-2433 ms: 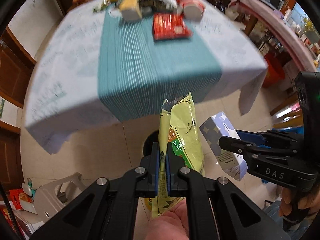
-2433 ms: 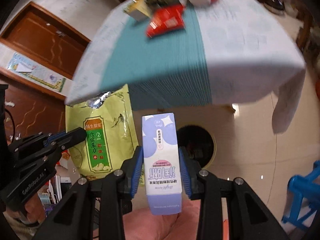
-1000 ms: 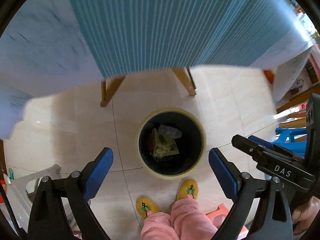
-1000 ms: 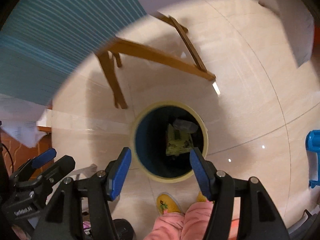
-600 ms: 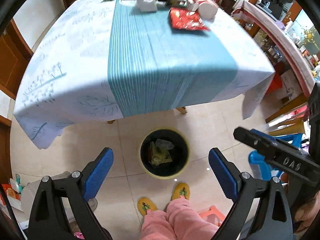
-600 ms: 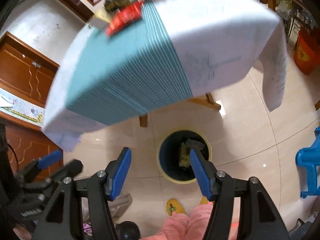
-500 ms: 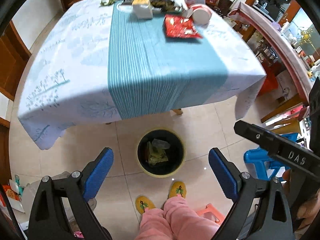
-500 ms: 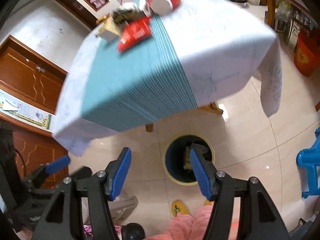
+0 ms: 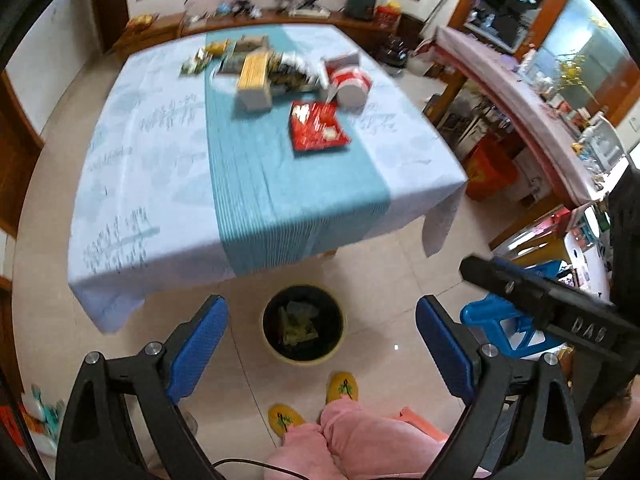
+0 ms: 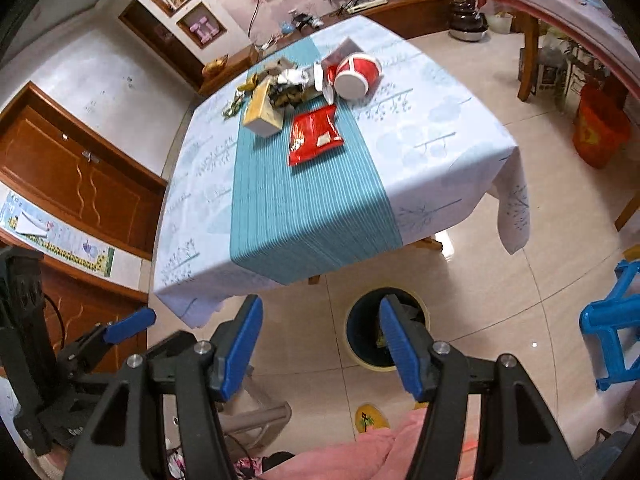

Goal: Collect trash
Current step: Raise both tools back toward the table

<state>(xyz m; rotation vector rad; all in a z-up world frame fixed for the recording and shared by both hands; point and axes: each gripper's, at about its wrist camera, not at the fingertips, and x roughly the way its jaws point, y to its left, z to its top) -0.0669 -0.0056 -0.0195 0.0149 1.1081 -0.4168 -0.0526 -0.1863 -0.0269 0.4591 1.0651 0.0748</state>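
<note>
My left gripper (image 9: 322, 340) is open and empty, high above a round trash bin (image 9: 303, 329) on the floor that holds a green bag and other wrappers. My right gripper (image 10: 320, 338) is open and empty too, with the same bin (image 10: 366, 334) just behind its right finger. On the table (image 10: 440, 128) beyond lie a red snack packet (image 10: 314, 134), a red and white cup (image 10: 356, 76) on its side, a yellow box (image 10: 262, 110) and several crumpled wrappers (image 10: 286, 84). The right gripper's side (image 9: 540, 304) shows at the right of the left wrist view.
A teal runner (image 9: 288, 176) crosses the white tablecloth. A blue plastic stool (image 10: 614, 320) stands on the floor at the right, an orange bucket (image 10: 598, 130) farther back. The person's pink trousers (image 9: 360, 444) and yellow slippers (image 9: 342, 388) are right below, beside the bin.
Both grippers have risen from just over the bin to above table height and tilted up. The table top and its trash have come into view. Both stayed open and empty.
</note>
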